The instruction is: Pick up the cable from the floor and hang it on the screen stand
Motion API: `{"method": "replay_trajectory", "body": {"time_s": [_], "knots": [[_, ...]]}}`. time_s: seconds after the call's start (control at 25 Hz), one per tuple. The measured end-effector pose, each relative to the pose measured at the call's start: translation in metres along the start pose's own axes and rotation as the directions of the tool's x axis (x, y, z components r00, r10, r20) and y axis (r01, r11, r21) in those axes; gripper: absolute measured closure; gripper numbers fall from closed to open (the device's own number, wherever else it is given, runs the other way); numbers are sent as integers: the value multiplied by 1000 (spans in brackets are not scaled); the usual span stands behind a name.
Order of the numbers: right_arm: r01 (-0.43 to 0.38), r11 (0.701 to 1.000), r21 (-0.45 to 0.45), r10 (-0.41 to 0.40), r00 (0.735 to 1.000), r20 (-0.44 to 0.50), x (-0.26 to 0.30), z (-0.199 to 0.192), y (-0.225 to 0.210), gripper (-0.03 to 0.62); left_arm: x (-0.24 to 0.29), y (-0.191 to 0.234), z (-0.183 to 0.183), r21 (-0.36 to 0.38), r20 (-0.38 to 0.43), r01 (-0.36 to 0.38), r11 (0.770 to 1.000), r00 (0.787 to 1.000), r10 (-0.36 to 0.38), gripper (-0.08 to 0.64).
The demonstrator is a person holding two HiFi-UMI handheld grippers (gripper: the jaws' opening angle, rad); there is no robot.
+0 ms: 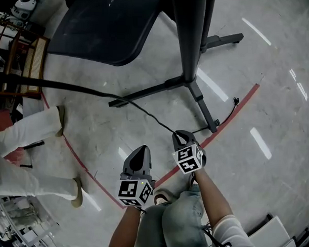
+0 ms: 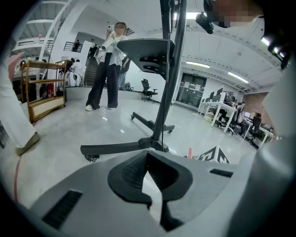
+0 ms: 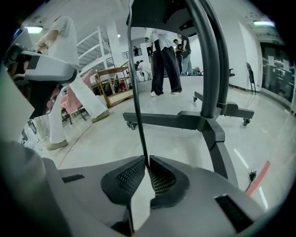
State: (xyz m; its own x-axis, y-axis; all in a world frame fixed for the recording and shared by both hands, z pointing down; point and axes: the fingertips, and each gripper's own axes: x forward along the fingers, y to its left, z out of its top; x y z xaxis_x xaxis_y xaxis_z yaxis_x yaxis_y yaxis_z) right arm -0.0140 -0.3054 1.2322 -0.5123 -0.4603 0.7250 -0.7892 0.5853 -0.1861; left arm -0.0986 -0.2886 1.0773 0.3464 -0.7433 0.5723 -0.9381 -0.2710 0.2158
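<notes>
A thin black cable point(image 1: 145, 111) stretches taut from the far left across the floor area to my right gripper point(image 1: 181, 138), which is shut on it. In the right gripper view the cable point(image 3: 138, 88) rises straight up from between the closed jaws. Its plug end point(image 1: 235, 102) lies on the floor by the red tape. The black screen stand point(image 1: 191, 46), with its pole and splayed wheeled legs, stands just ahead and carries a dark screen point(image 1: 107, 27). My left gripper point(image 1: 139, 159) hangs lower left of the right one, shut with nothing in it.
A person in white trousers point(image 1: 27, 136) stands at the left beside a red tape line point(image 1: 80, 161). A wooden rack point(image 1: 25, 60) is at the far left. Another person in dark trousers point(image 2: 107, 74) stands beyond the stand point(image 2: 166, 92). White boxes point(image 1: 272, 233) lie at the lower right.
</notes>
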Motion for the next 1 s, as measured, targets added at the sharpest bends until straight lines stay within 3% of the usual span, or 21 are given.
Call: {"method": "replay_trajectory", "body": {"time_s": [0.2, 0.4, 0.52, 0.8, 1.0], "knots": [[13, 999, 40, -12, 1000, -25, -37, 2, 1, 560, -18, -10, 10, -8, -24, 5, 1000, 1000, -6, 555], [76, 994, 85, -74, 997, -23, -115, 16, -6, 560, -51, -45, 38, -7, -55, 50, 999, 997, -50, 555], [74, 990, 116, -80, 996, 46, -168, 40, -2, 561, -76, -71, 60, 1, -61, 83, 997, 995, -83, 555], [123, 989, 79, -132, 983, 125, -268, 103, 27, 561, -134, -121, 116, 20, -40, 122, 992, 992, -121, 555], [193, 974, 122, -212, 963, 169, -353, 149, 46, 561, -200, -148, 155, 18, -55, 136, 991, 989, -135, 555]]}}
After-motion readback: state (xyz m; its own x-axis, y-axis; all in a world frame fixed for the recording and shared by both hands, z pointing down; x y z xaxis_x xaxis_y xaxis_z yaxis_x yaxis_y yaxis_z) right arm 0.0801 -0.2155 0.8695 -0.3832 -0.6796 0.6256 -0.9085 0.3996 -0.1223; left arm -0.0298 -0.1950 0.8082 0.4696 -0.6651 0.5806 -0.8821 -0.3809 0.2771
